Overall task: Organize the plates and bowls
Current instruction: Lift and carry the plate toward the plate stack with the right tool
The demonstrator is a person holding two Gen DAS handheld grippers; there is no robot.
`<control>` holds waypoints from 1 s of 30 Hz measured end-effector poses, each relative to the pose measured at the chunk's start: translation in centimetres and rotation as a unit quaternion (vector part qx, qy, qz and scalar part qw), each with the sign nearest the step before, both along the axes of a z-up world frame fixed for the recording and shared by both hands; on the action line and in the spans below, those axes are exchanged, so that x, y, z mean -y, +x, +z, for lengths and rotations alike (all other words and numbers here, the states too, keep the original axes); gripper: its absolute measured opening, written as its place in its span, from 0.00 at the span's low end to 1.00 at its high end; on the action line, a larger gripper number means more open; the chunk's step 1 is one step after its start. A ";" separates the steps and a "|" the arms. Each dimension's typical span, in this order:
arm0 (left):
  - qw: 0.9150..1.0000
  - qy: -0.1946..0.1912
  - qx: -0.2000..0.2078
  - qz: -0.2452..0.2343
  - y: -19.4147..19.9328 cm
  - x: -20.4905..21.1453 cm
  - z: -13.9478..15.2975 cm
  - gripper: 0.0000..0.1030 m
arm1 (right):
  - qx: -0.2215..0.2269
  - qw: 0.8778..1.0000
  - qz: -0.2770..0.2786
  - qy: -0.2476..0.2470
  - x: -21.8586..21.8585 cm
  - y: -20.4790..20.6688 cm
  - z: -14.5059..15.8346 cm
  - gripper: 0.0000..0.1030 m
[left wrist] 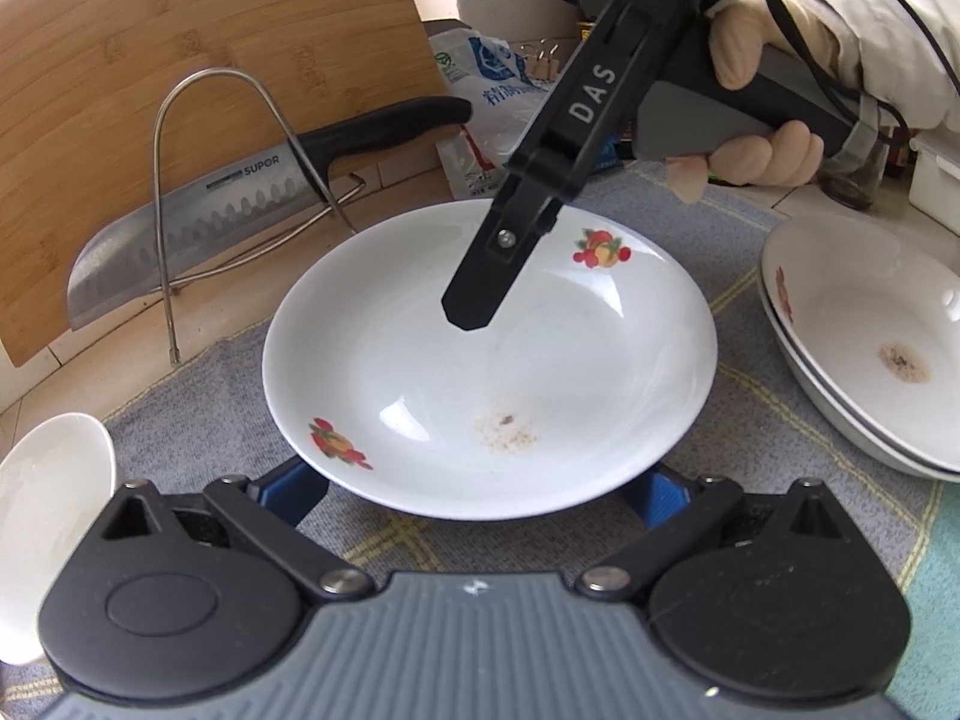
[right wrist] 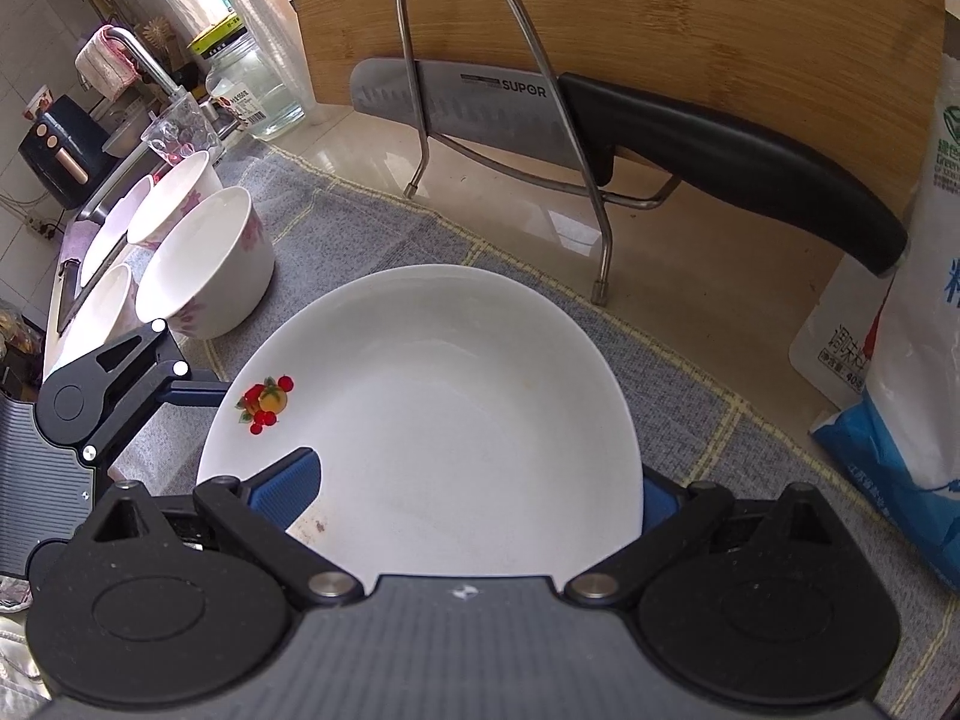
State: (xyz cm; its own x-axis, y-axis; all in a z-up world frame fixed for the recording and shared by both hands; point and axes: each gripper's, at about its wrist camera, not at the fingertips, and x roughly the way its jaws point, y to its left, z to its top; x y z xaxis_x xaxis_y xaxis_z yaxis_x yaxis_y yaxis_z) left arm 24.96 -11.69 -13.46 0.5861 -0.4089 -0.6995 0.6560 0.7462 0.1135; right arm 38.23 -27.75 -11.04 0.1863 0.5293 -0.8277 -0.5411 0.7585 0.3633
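A white plate with fruit decals [left wrist: 498, 354] lies on the grey cloth; it also shows in the right wrist view [right wrist: 432, 414]. My left gripper [left wrist: 480, 492] is open, its blue fingers [left wrist: 294, 489] under the plate's near rim on either side. My right gripper [right wrist: 474, 480] is open around the plate's edge, one blue finger [right wrist: 288, 486] over the plate, the other beyond its rim. The right gripper's finger [left wrist: 480, 294] hangs over the plate's far side in the left wrist view. Two stacked dirty plates [left wrist: 864, 348] lie at the right. White bowls [right wrist: 204, 264] stand at the left.
A wire rack [right wrist: 510, 120] holds a Supor knife [right wrist: 600, 126] against a bamboo cutting board [right wrist: 660, 12] behind the plate. A seasoning bag [right wrist: 900, 330] stands at the right. A white bowl [left wrist: 48, 510] is at the left. Jars and a sink tap [right wrist: 138, 54] are far left.
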 end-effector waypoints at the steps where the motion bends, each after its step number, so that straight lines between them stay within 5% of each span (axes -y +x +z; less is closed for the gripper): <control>1: 1.000 -0.004 -0.003 0.000 0.0 -0.1 0.1 0.98 | 0.002 1.000 -0.001 0.000 0.0 -0.1 0.2 1.00; 18: 0.999 -0.020 0.000 -0.032 -3.8 0.9 5.0 0.98 | 0.043 0.999 -0.029 -0.004 2.0 -5.8 5.3 1.00; 30: 0.995 -0.020 -0.004 -0.093 -7.7 2.9 5.8 0.98 | 0.051 0.995 -0.087 -0.011 5.0 -12.8 6.4 1.00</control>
State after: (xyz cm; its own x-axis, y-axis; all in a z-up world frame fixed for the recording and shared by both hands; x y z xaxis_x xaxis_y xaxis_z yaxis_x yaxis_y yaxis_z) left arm 17.23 -14.62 -7.70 0.4922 -0.5368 -0.6852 0.7835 0.6162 0.0800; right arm 25.38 -32.73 -4.63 0.3571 0.4646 -0.8103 -0.4344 0.8506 0.2963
